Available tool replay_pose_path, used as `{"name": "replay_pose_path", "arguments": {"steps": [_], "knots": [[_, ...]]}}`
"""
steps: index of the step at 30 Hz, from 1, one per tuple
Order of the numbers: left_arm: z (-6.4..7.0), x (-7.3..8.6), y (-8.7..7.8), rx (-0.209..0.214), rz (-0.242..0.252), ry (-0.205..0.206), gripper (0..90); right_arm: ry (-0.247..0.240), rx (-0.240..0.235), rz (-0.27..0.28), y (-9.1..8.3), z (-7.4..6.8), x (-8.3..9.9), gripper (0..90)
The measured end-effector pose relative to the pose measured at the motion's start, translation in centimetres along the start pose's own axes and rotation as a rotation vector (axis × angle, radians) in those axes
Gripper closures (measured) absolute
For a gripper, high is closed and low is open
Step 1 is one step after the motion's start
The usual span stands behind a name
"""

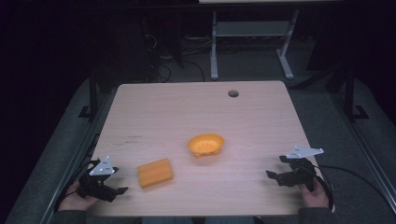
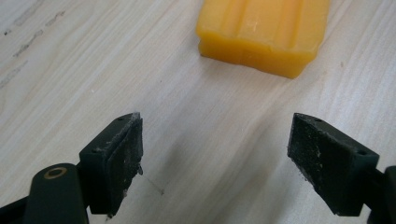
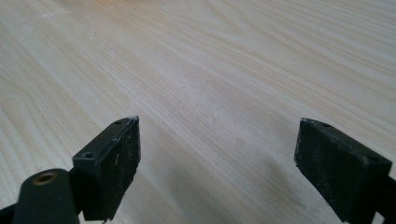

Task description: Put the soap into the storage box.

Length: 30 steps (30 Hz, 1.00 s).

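- We see the left gripper low at the table's near left corner, jaws spread wide, gripping nothing.
- The orange ridged block lies flat just ahead of those jaws, near but apart; in the left gripper view the block sits beyond the gap.
- We note the right gripper at the near right edge, jaws wide apart, empty, over bare wood.
- An orange bowl stands mid-table, upright, well apart from both grippers.
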<state>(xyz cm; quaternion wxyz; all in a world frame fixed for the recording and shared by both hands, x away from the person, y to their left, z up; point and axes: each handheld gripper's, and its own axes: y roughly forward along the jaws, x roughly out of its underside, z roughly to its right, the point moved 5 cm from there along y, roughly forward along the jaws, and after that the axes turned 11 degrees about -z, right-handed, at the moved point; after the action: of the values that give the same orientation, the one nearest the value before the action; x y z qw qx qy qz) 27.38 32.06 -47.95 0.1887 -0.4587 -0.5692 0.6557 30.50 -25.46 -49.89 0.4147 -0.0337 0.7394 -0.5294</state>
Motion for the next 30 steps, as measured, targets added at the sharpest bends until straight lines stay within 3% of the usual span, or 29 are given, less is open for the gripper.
{"name": "replay_pose_path", "arguments": {"steps": [5,8,14,18,24,30], "knots": [[0.1,-0.2,-0.1,0.001,0.01,0.013,17.8,0.001,-0.001,0.004,-0.1,0.0,0.0,13.9],[0.0,-0.2,0.1,-0.005,-0.011,0.013,17.2,0.0,-0.004,-0.001,0.0,0.0,0.0,14.0],[0.0,-0.5,-0.2,-0.009,0.018,0.016,16.7,-0.001,-0.004,-0.001,0.0,-0.1,-0.1,13.9],[0.2,-0.8,0.0,-0.006,0.006,0.025,16.8,0.0,-0.003,-0.001,0.0,-0.1,-0.1,14.0],[0.4,-1.5,-0.4,-0.003,0.041,0.037,16.6,-0.001,-0.004,-0.002,0.0,0.0,-0.1,13.9],[0.6,-1.9,-0.4,0.001,0.042,0.043,16.6,0.0,-0.003,-0.004,0.0,-0.1,-0.2,13.9]]}}
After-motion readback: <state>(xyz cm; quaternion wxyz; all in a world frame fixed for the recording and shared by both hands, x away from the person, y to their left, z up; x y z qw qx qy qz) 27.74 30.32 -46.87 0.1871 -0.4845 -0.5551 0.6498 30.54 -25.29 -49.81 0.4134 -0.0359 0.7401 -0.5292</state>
